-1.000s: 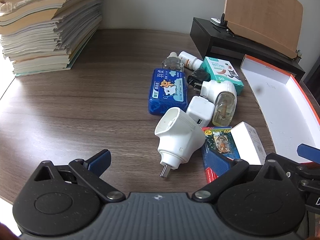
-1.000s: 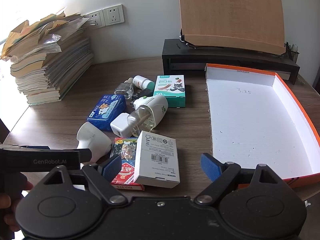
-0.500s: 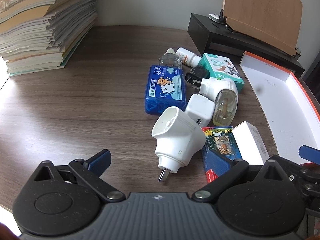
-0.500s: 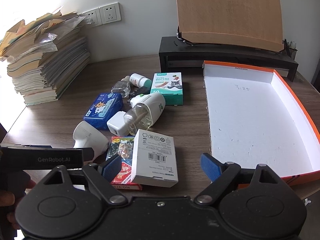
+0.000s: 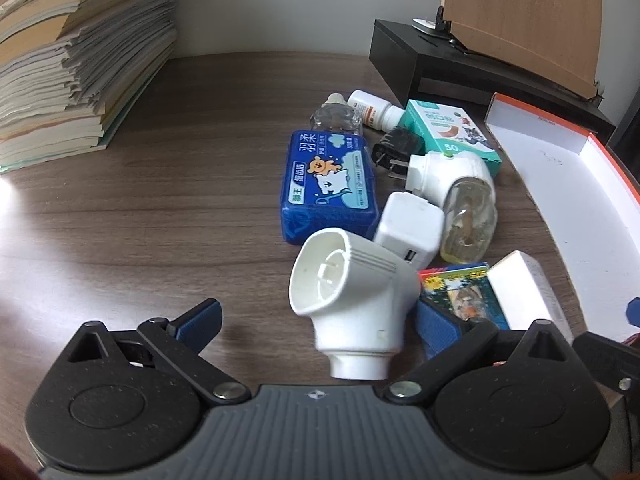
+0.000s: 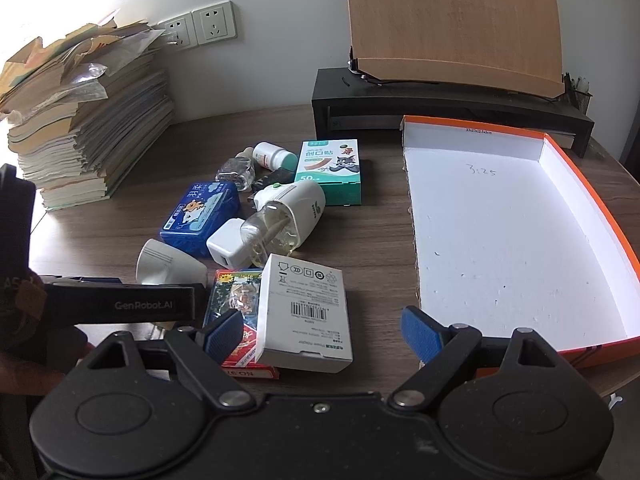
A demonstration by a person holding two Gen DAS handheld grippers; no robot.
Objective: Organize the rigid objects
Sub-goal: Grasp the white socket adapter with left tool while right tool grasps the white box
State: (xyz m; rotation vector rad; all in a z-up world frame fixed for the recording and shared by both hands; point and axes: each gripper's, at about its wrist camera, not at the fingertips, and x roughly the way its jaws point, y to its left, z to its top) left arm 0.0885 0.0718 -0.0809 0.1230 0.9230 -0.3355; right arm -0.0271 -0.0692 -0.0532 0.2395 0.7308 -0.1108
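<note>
A white plug adapter (image 5: 352,300) lies on the wooden table between the fingers of my open left gripper (image 5: 318,326); the right pad is close to it, the left pad stands apart. Behind it lie a white USB charger (image 5: 408,228), a blue tissue pack (image 5: 328,184), a repellent plug with its bottle (image 5: 460,192), a green plaster box (image 5: 452,132) and a pill bottle (image 5: 372,110). My right gripper (image 6: 322,336) hangs open over the near end of a white carton (image 6: 304,316) that rests on a card deck (image 6: 236,300). An orange-rimmed white box (image 6: 592,208) sits to the right.
A tall stack of books (image 6: 80,132) fills the back left. A black stand (image 6: 440,96) carrying a wooden board stands against the wall behind the box. Wall sockets (image 6: 200,28) are above the books. A hand holds the left gripper at the left edge.
My left gripper has moved forward and lower, so the white adapter now lies between its fingers. The right gripper has edged forward over the white carton. Both stay open.
</note>
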